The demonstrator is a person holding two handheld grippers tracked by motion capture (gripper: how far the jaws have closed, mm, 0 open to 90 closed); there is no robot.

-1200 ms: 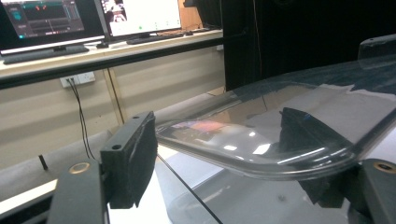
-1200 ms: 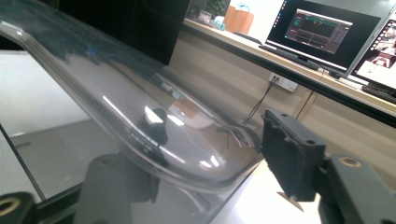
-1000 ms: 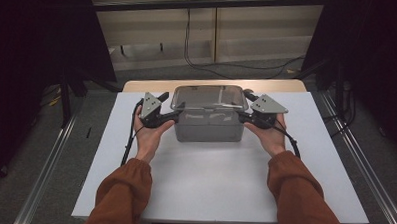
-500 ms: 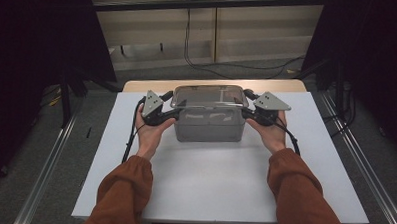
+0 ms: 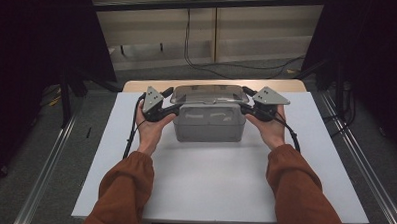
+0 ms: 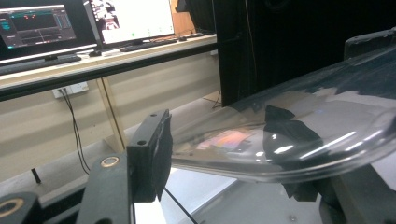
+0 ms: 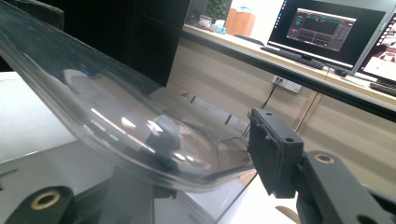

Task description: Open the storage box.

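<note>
A clear plastic box (image 5: 209, 126) stands at the middle back of the white table top (image 5: 214, 187), with a clear lid (image 5: 209, 94) over it. My left gripper (image 5: 175, 105) is at the lid's left end and my right gripper (image 5: 244, 103) at its right end. Both pairs of jaws have just been closing, with the lid's rim between them. In the left gripper view the lid (image 6: 327, 116) runs between the jaws of the left gripper (image 6: 224, 156), one pad (image 6: 156, 156) against its edge. The right gripper view shows the lid (image 7: 93, 107) likewise inside the right gripper (image 7: 219, 151).
Metal rails (image 5: 49, 167) run along both sides of the table. A wooden strip (image 5: 137, 85) borders the far edge, with a low wall and cables (image 5: 189, 46) behind. Monitors (image 7: 322, 30) stand on a bench (image 6: 107, 65) beyond.
Both grippers' jaws have narrowed onto the ends of the lid. The hands and the box have stayed almost where they were.
</note>
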